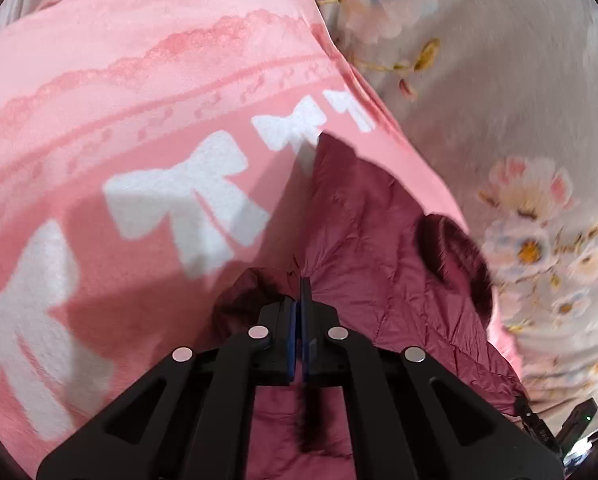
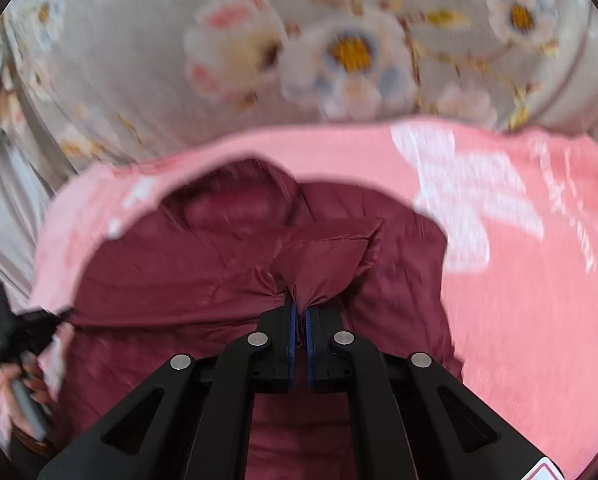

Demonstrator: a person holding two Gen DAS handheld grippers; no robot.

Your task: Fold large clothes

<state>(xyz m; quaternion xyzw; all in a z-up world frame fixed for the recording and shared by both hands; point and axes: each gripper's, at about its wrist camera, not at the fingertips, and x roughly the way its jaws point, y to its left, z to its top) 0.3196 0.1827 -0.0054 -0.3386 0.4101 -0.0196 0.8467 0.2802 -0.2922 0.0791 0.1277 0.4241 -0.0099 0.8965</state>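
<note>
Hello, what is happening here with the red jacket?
A person with a gripper in each hand is folding a dark red padded jacket that lies on a pink blanket with white bows. The right gripper is shut on a pinch of jacket fabric. The left gripper is shut on the jacket's edge.

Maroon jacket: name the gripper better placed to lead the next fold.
Probably right: the right gripper pinches a raised corner of the maroon jacket; the left gripper bites low at its fur trim.

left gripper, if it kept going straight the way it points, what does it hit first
The maroon jacket: the left gripper is already shut on its fabric, and past that lies the pink blanket, though depth is hard to judge.
</note>
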